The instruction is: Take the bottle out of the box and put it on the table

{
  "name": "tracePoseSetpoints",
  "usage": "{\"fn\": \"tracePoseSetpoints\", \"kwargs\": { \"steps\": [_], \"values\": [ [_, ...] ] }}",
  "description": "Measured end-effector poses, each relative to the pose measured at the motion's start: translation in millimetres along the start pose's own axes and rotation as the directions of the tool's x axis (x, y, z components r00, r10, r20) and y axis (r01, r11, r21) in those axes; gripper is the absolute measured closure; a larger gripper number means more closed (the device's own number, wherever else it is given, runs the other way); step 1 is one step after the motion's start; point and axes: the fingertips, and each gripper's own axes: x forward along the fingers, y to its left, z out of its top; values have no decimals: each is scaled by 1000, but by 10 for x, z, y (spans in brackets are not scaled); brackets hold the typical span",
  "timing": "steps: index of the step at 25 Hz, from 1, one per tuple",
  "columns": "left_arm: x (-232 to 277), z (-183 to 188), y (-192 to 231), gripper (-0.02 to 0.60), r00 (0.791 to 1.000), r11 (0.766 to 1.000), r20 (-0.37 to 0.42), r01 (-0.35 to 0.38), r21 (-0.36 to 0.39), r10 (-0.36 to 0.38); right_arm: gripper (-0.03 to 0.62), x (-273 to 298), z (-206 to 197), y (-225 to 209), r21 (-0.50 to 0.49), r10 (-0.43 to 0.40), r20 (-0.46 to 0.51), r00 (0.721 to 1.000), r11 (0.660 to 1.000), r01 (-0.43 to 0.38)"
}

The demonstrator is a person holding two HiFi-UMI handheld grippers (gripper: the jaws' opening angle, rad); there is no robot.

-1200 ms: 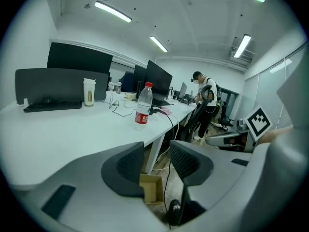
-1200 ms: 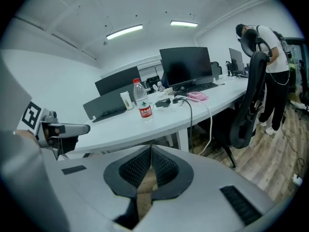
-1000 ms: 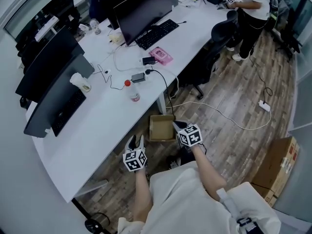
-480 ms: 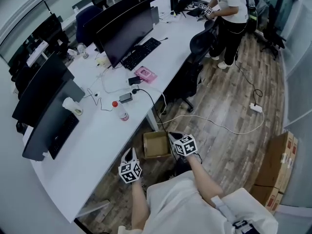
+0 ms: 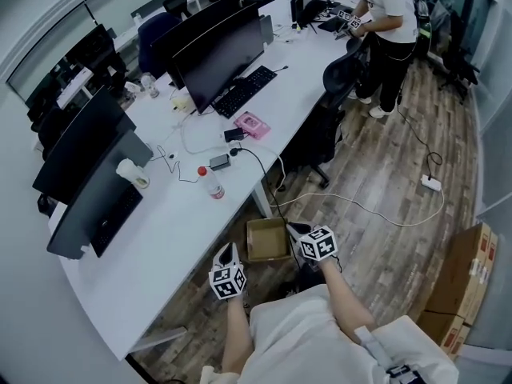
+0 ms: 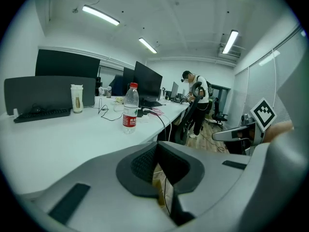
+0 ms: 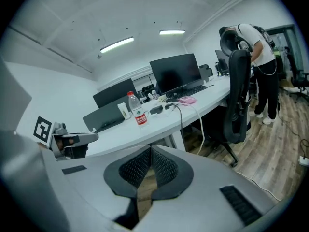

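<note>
Looks like the last step, with the bottle (image 5: 211,182) upright on the table (image 5: 152,246) well ahead of the jaws, the box (image 5: 267,239) open just below them, left gripper (image 6: 157,146) and right gripper (image 7: 151,149) both pressed shut on nothing; calls next only for pulling away

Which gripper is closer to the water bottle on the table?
Left. The left gripper hovers beside the table edge near the bottle; the right gripper is farther off, by the cardboard box.
</note>
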Motion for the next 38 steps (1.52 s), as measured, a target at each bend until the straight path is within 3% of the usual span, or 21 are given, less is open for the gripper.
{"fn": "tracePoseSetpoints", "kwargs": {
  "steps": [4, 11, 38],
  "values": [
    [-95, -48, -36, 567, 1000, 1000, -14, 7, -5, -7, 554, -17, -124, 91, -18, 26, -34, 999, 999, -27],
    [-112, -32, -16, 566, 1000, 1000, -23, -2, -21, 1, 554, -117, -176, 66, -25, 2, -43, 999, 1000, -3],
    [-76, 1, -107, 566, 999, 999, -19, 33, 2, -33, 554, -141, -175, 122, -16, 11, -23, 1000, 1000, -12]
  ]
}}
